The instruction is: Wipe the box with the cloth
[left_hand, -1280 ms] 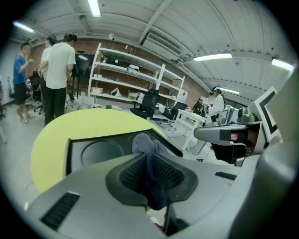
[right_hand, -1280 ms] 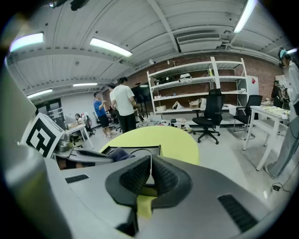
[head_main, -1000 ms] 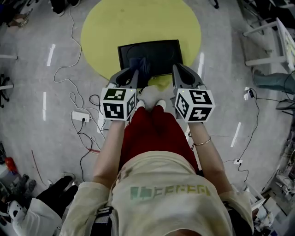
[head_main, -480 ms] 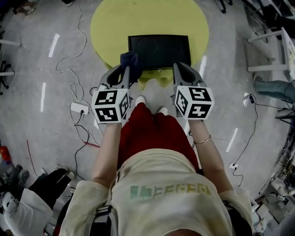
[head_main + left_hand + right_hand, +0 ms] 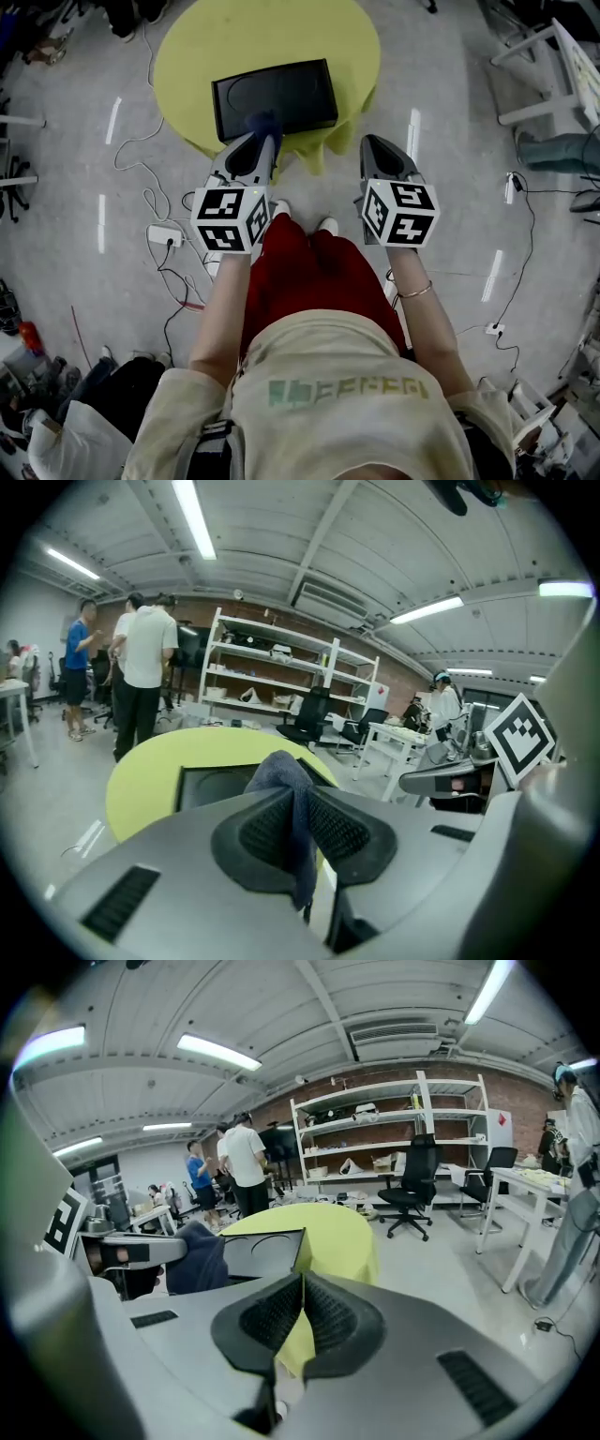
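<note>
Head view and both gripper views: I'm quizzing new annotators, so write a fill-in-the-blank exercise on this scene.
1. The left tool is shut on a dark blue ____.
2. The right tool has its jaws together, holding ____.
3. The black box sits on a round ____ table.
Missing words: cloth; nothing; yellow.

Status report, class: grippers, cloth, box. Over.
Left gripper shut on blue cloth. Right gripper shut, empty. Black box on yellow table, cloth at near edge. No obstruction.

Round yellow table (image 5: 187,56) standing on grey floor (image 5: 469,187); white power strip (image 5: 162,234) lying among loose cables (image 5: 172,281); people (image 5: 145,658) standing by white shelving (image 5: 281,672); black office chair (image 5: 412,1185) sitting near shelving
</note>
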A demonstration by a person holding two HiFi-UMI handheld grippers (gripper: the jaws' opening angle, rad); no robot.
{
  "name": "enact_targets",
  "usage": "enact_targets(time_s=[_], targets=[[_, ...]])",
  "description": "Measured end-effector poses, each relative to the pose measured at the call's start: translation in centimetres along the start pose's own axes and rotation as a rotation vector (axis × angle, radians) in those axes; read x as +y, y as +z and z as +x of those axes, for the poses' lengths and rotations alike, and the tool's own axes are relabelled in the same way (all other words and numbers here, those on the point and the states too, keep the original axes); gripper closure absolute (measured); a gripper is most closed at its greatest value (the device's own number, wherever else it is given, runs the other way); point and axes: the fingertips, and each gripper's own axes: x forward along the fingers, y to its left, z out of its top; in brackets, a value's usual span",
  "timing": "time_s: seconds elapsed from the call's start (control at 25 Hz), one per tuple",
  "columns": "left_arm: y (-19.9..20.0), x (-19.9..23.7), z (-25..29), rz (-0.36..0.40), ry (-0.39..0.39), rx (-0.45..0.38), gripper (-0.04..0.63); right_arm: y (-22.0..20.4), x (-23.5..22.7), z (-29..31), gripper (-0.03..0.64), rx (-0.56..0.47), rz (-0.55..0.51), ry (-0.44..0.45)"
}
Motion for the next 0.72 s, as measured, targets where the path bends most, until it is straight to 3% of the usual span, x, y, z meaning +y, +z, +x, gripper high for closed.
enact_targets(time_s=[0.2,0.36,0.72], targets=[[-1.1,-8.4,4.8,0.059,-0.161,0.045,0.535,-2.1,-4.0,-2.4,0.578,0.019,0.037,-0.044],[-3.0,-12.1,8.1,0.069,-0.23,0.094,0.535,-4.0,-6.1,-3.7,0.578,0.055,0.066,-0.076],[-7.0,-6.9,10.7,-0.031,-0.166,0.17,0.535,-5.0,-5.3,-0.6,0.578,0.113,0.062,-0.057]])
